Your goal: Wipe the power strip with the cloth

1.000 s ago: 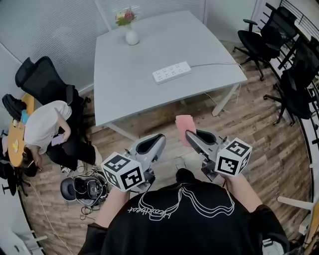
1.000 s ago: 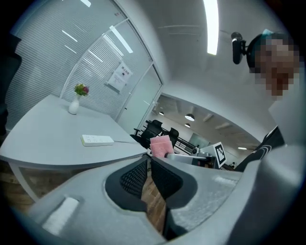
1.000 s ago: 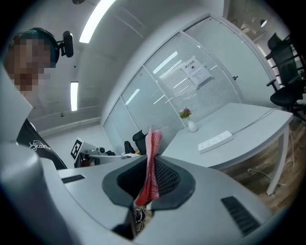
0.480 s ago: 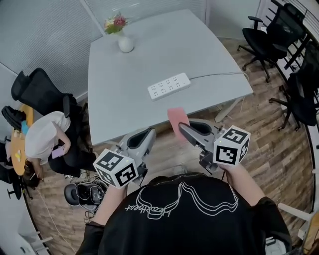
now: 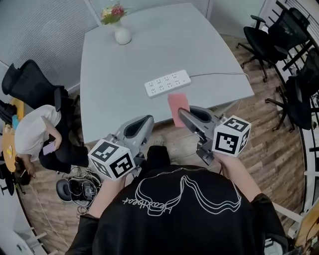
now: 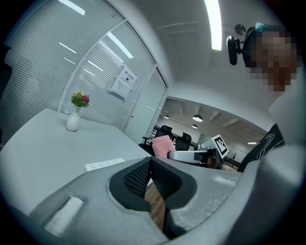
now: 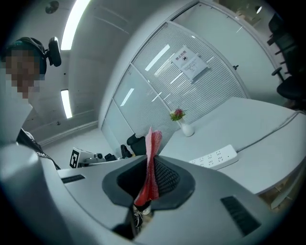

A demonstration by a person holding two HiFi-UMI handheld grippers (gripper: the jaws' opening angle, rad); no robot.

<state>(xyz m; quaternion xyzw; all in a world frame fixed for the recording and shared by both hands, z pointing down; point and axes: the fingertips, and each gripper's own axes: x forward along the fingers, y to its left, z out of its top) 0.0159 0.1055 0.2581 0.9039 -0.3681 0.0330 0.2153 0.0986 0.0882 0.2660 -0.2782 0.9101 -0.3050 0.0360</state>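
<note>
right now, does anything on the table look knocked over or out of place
Nothing stands out. The power strip lies flat near the front edge of the table, the vase stands upright at the far side, and the cloth is pinched in the right claw.

A white vase (image 5: 122,36) of pink and yellow flowers (image 5: 112,12) stands at the far left of the grey surface (image 5: 119,89). Black office chairs (image 5: 271,37) stand on the wooden floor (image 5: 271,149) at the right, and another chair (image 5: 30,84) at the left. Beside it a person in a white top (image 5: 31,135) sits bent over, tangled cables (image 5: 82,191) nearby.
</note>
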